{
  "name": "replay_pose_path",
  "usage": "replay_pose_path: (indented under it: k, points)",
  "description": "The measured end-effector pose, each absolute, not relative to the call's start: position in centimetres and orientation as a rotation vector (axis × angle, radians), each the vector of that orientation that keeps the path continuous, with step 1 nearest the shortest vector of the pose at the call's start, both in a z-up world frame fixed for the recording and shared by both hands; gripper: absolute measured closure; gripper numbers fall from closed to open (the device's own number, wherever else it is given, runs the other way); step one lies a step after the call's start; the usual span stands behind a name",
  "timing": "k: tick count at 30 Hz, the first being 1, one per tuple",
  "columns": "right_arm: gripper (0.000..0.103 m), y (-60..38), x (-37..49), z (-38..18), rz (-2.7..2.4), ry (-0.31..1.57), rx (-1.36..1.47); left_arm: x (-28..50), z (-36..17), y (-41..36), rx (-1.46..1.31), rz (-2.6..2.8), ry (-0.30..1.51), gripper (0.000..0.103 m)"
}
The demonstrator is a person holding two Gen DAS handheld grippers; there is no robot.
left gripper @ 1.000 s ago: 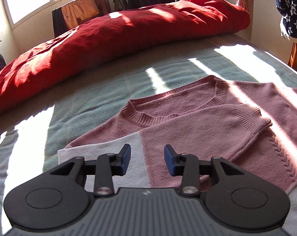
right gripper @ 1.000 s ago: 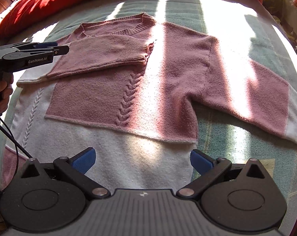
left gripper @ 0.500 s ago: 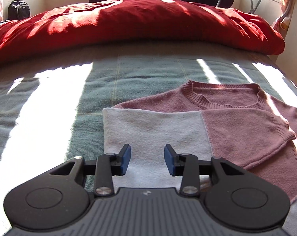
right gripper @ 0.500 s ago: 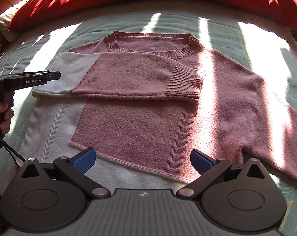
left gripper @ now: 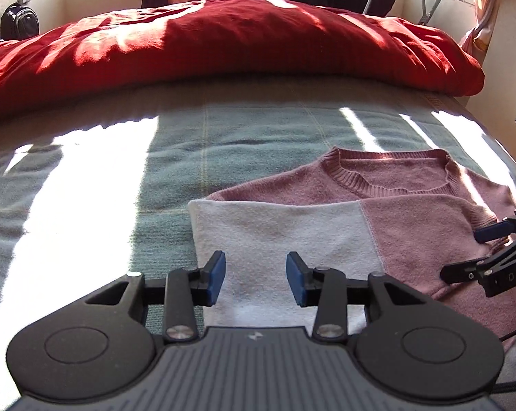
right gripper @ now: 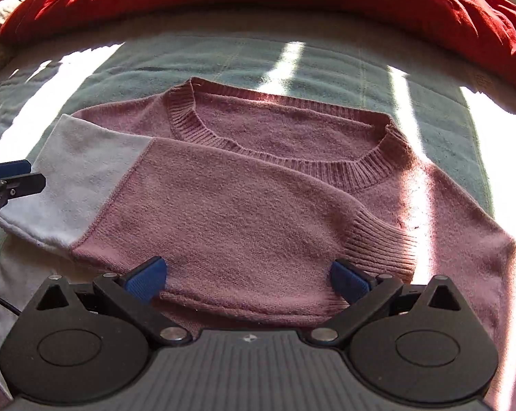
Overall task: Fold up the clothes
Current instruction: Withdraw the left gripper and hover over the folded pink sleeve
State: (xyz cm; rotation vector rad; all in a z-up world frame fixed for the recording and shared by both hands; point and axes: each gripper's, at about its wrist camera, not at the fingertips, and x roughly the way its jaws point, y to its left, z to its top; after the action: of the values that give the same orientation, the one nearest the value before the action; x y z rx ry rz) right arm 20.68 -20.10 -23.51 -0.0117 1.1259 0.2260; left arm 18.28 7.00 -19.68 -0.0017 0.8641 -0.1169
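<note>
Pink knitted sweater (right gripper: pixel 244 205) lies flat on the bed (right gripper: pixel 223 58), one sleeve (right gripper: pixel 189 212) folded across its chest. Both tools hover above it with nothing between their fingers: left tool (left gripper: pixel 256 278) partly apart over the sleeve's white part, right tool (right gripper: pixel 246 279) spread wide.

Soft, fuzzy pink knit for the sweater (right gripper: pixel 244 212), ribbed at the collar and cuff, with a paler, smoother-looking sleeve panel (left gripper: pixel 278 236). Matt grey-green woven cloth over the bed (left gripper: pixel 176 157); crumpled matt red fabric for the duvet (left gripper: pixel 223 44) along its far edge. Matt black plastic for both tongs, left (left gripper: pixel 256 278) and right (right gripper: pixel 246 278), with shiny metal pivots and textured blue pads (right gripper: pixel 145 279).
</note>
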Motion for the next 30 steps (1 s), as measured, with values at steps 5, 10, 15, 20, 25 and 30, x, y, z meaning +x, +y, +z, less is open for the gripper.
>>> replay_pose_path:
  k: [5, 10, 15, 20, 25, 30]
  points:
    - [0.0, -20.1, 19.7, -23.9, 0.209, 1.075, -0.004, 21.1, -19.4, 6.5, -0.003, -0.142, 0.825, 0.063]
    - [0.0, -19.7, 19.2, -24.3, 0.178, 1.027, -0.009, 23.4, -22.8, 6.7, -0.081, -0.11, 0.944, 0.061]
    - [0.0, -19.6, 18.5, -24.6, 0.179, 0.969, -0.021, 23.8, -22.6, 7.2, -0.14, -0.105, 0.928, 0.062]
    - [0.0, -19.7, 18.5, -23.5, 0.198, 0.992, -0.035, 22.0, -20.0, 7.3, -0.153, -0.107, 0.896, 0.063]
    - [0.0, -20.7, 16.9, -22.4, 0.212, 0.972, 0.005, 18.8, -19.8, 7.1, -0.14, -0.106, 0.943, 0.057]
    - [0.0, -20.3, 15.9, -24.1, 0.226, 0.969, -0.122, 18.2, -22.0, 6.4, -0.073, -0.059, 0.975, 0.054]
